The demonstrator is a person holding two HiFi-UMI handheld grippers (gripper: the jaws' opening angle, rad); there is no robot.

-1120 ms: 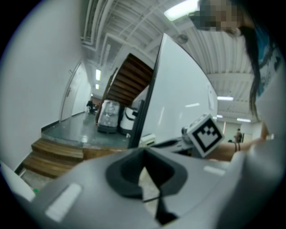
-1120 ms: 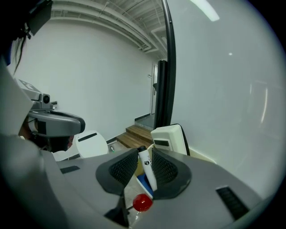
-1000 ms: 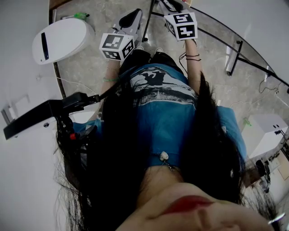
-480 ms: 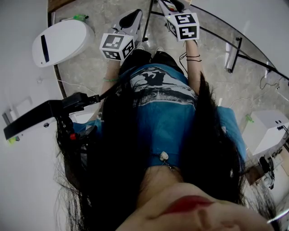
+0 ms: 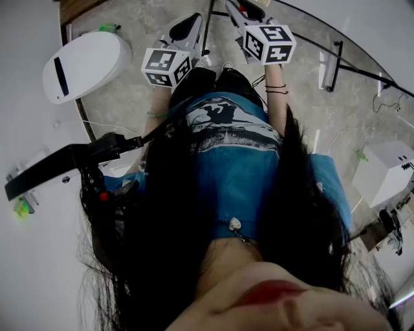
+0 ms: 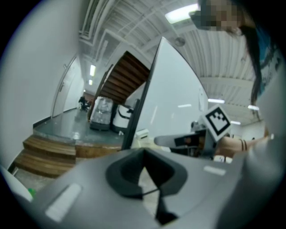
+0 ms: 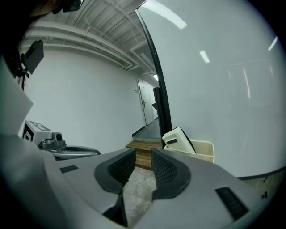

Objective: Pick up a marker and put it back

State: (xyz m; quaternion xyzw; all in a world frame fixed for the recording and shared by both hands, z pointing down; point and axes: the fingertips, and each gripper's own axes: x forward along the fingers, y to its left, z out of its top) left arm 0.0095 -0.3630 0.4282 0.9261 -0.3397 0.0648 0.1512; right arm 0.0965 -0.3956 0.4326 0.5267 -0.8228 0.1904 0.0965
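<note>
I hold the left gripper out ahead, aimed across the floor, jaws met at the tips on nothing; idle, I judge. Just right of it, the right gripper has its jaws slightly apart, also empty. No marker shows in any view, so the pickup looks not yet begun.

1. The left gripper is seen held out ahead of the torso on the extended left forearm, with its marker cube turned up toward the head camera.
2. Its jaws are shown closed tip to tip in the left gripper view, empty.
3. The right gripper is held just beside it on the outstretched right forearm.
4. Its jaws are shown slightly parted and parallel, with nothing gripped.
</note>
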